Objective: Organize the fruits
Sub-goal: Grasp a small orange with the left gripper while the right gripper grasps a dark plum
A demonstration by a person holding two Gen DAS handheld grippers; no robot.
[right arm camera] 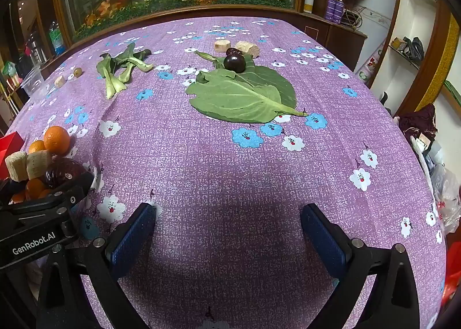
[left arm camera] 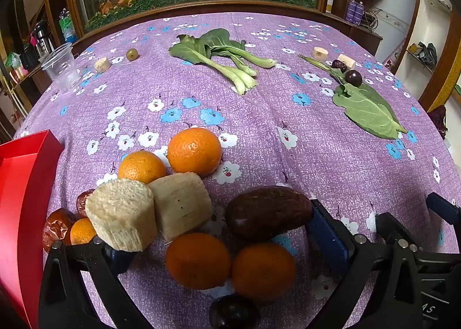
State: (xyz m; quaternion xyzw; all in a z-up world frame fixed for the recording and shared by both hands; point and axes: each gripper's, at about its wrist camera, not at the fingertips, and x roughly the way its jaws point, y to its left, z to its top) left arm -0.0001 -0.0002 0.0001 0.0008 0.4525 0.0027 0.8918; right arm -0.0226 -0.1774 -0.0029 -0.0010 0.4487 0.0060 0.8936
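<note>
In the left wrist view a pile of fruit lies near the front left: several oranges [left arm camera: 194, 150], two pale sugarcane chunks [left arm camera: 122, 214], red dates [left arm camera: 57, 228], a dark brown oblong fruit [left arm camera: 268, 212] and a dark plum [left arm camera: 233, 311]. My left gripper [left arm camera: 227, 248] is open, its fingers either side of two oranges [left arm camera: 198, 260]. A dark plum [right arm camera: 234, 62] sits on a big green leaf [right arm camera: 245, 93] at the far side, with a date [right arm camera: 232, 51] and cane pieces [right arm camera: 247, 47] behind. A green grape [left arm camera: 132, 54] and a cane piece [left arm camera: 102, 64] lie far left. My right gripper [right arm camera: 227, 231] is open and empty over bare cloth.
A red box [left arm camera: 17, 199] stands at the left edge beside the pile. Bok choy [left arm camera: 222, 54] lies at the far middle. A clear plastic cup [left arm camera: 60, 68] stands at the far left. The purple flowered cloth [right arm camera: 230, 170] covers the table. A wooden cabinet edge runs behind.
</note>
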